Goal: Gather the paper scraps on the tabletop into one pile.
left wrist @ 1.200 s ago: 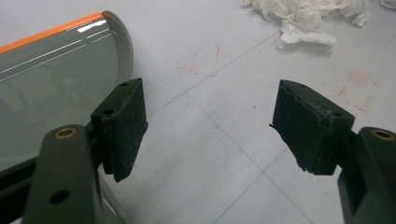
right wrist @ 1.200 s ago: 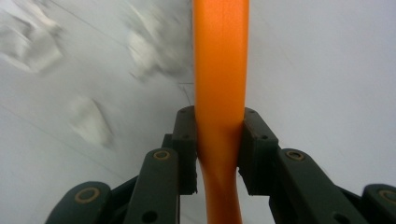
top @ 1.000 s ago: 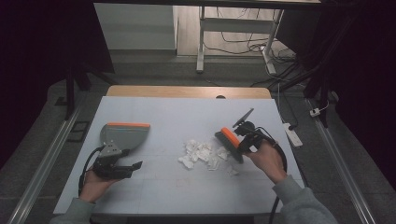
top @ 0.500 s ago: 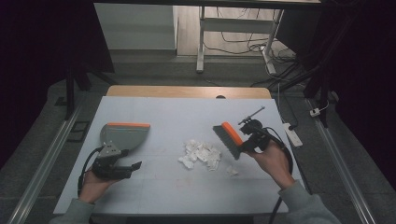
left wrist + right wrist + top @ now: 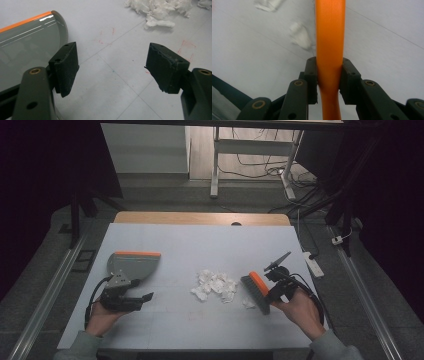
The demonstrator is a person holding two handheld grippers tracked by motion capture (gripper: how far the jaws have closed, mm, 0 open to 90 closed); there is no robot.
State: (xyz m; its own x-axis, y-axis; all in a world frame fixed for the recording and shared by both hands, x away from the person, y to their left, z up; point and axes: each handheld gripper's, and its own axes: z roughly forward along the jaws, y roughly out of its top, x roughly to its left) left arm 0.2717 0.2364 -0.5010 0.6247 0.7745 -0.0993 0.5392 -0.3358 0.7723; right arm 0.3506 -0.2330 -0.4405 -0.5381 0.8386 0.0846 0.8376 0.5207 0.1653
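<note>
Item: sweeping step in hand. Brush (image 5: 256, 291) is clamped by its orange handle in the right gripper (image 5: 276, 285), right of the paper scraps (image 5: 215, 285) at mid-desk. Left gripper (image 5: 125, 299): jaws wide, apparently empty, beside the dustpan (image 5: 134, 265) at left. Next, a leftward sweep is called for.

The left gripper (image 5: 131, 298) rests low near the table's front left corner, jaws apart. The right gripper (image 5: 274, 287) is clamped tight, tilted toward the middle.
</note>
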